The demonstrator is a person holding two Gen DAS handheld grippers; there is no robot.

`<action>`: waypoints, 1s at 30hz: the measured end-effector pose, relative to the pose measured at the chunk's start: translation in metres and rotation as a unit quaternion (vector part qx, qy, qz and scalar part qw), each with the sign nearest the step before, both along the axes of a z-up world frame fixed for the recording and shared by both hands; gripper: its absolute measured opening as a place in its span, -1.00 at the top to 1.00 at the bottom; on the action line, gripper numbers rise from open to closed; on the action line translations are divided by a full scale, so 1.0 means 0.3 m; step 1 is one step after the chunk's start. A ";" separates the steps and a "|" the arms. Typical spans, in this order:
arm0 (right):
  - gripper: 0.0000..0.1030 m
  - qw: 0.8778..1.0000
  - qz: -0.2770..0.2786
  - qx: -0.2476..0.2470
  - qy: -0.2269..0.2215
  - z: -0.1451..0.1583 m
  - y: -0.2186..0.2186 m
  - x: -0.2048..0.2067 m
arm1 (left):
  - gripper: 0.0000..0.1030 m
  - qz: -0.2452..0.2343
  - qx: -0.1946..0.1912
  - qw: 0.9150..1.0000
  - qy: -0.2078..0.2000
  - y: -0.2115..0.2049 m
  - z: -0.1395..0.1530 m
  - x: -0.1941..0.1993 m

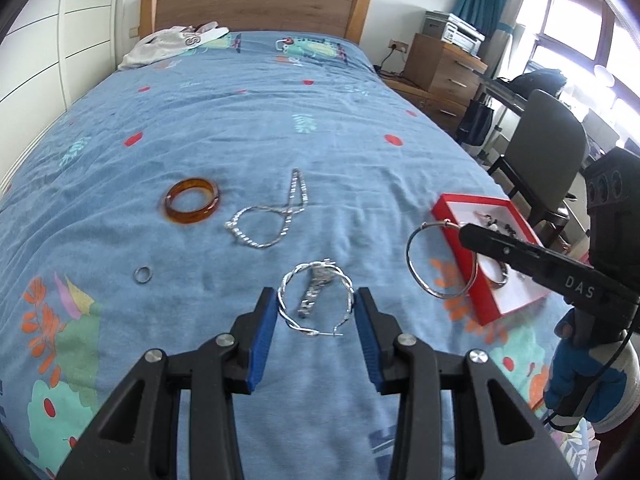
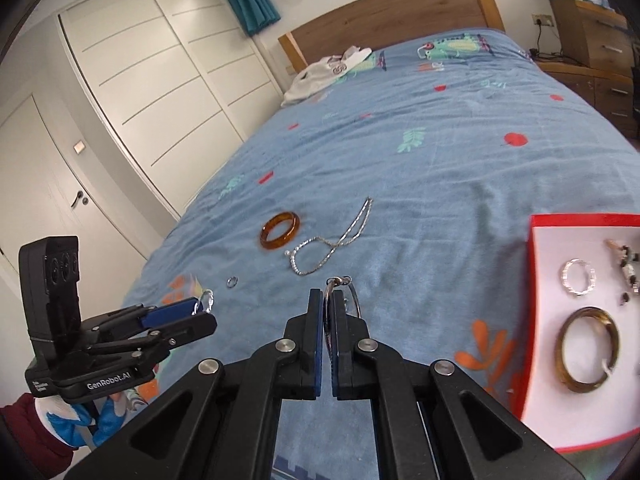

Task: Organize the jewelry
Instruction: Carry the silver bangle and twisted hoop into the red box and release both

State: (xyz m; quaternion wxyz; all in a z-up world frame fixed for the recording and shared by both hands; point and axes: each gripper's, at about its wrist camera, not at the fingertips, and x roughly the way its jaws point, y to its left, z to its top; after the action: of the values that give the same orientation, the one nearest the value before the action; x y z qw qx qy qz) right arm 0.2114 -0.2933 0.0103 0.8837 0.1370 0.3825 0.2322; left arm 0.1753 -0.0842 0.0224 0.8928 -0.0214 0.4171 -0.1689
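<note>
On the blue bedspread, my left gripper [image 1: 316, 300] is open with its blue pads on either side of a twisted silver hoop earring [image 1: 318, 300] that lies beside a silver clasp piece [image 1: 316, 288]. My right gripper [image 2: 328, 296] is shut on a large plain silver hoop earring [image 1: 440, 260], held above the bed just left of the red jewelry box [image 2: 532, 320]. The box holds a dark bangle [image 2: 588, 356], a silver ring [image 2: 578, 276] and small pieces. An amber bangle [image 1: 192, 200], a silver chain necklace [image 1: 272, 216] and a small silver ring [image 1: 143, 275] lie further out.
White clothing [image 1: 168, 44] lies by the wooden headboard [image 1: 256, 4]. A chair [image 1: 548, 152], desk and wooden drawers [image 1: 444, 68] stand right of the bed. White wardrobe doors [image 2: 160, 80] line the left wall.
</note>
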 end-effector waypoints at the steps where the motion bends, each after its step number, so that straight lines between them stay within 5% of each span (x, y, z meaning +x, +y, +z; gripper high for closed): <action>1: 0.94 1.000 -0.006 0.003 -0.004 0.019 -0.025 -0.016 | 0.28 -0.004 -0.001 1.000 -0.001 -0.016 0.007 -0.004; 14: 0.94 0.994 -0.097 -0.038 -0.022 0.122 -0.436 -0.131 | 0.28 -0.114 -0.020 0.993 -0.010 -0.481 0.075 -0.026; 23: 0.94 0.987 -0.149 -0.051 0.020 -0.011 -0.693 -0.145 | 0.28 -0.175 -0.005 0.984 0.024 -0.819 -0.046 -0.002; 30: 0.94 0.985 -0.163 -0.036 0.047 -0.119 -0.798 -0.136 | 0.28 -0.182 0.027 0.982 0.047 -0.929 -0.160 0.027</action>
State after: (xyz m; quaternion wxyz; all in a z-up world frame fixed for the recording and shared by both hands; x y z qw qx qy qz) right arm 0.1707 -0.5328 -0.0253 0.8950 0.1764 0.4046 0.0646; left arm 0.1834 -0.3629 -0.0258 0.8270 0.0705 0.4596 -0.3159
